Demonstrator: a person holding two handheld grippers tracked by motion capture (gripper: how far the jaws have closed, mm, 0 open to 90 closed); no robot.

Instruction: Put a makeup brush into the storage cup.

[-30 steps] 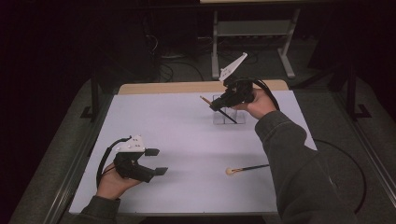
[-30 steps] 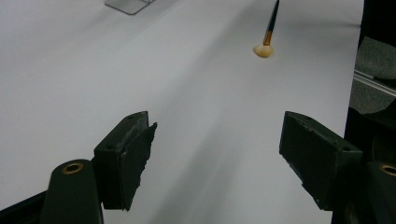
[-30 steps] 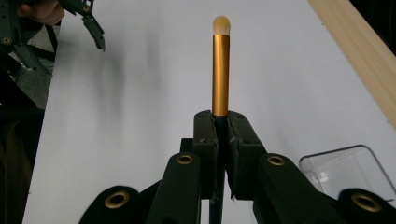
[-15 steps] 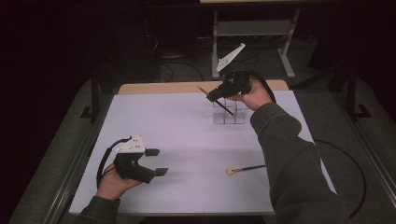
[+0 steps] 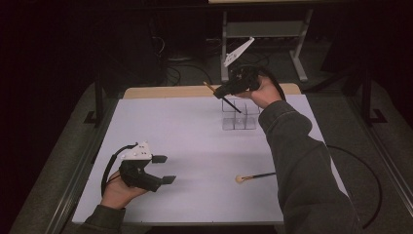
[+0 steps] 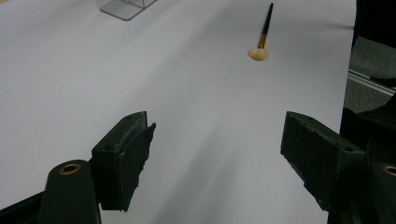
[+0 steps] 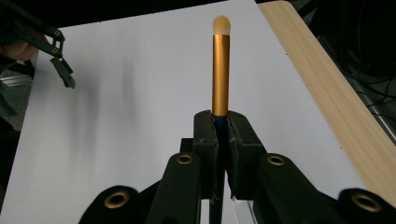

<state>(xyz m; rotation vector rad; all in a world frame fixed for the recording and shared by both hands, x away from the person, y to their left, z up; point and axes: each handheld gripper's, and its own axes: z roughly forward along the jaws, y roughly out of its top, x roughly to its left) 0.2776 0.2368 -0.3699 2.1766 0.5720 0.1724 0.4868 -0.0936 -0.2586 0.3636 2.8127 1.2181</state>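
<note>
**One brush over the organizer, one left on the tabletop**

The work looks about half done, and no brush is in place yet. The right claw [image 5: 225, 90] is clamped on a gold-ferruled makeup brush [image 5: 214, 89] and holds it above the clear acrylic organizer [image 5: 238, 114] at the far side of the white tabletop [image 5: 195, 146]. The dark handle end slants down toward the compartments — whether its tip is already inside one, the high view does not settle. In the right gripper view the jaws are pressed together on the handle just below the ferrule, with the bristle tip [image 7: 221, 23] pointing away from the camera. A second makeup brush [image 5: 253, 176] with a pale fluffy head lies flat on the tabletop, well apart from the organizer; in the left gripper view it [image 6: 261, 39] lies untouched ahead of the jaws.

What seems left: seat the held brush in a compartment, then fetch the other.

The right forearm reaches far forward across the tabletop, sleeve extended, the hand raised over the organizer with the claw tilted so the brush runs diagonally. The left claw [image 5: 163, 169] rests low near the front left of the tabletop — its jaws stand wide apart with nothing between them, pointing toward the lying brush.
</note>
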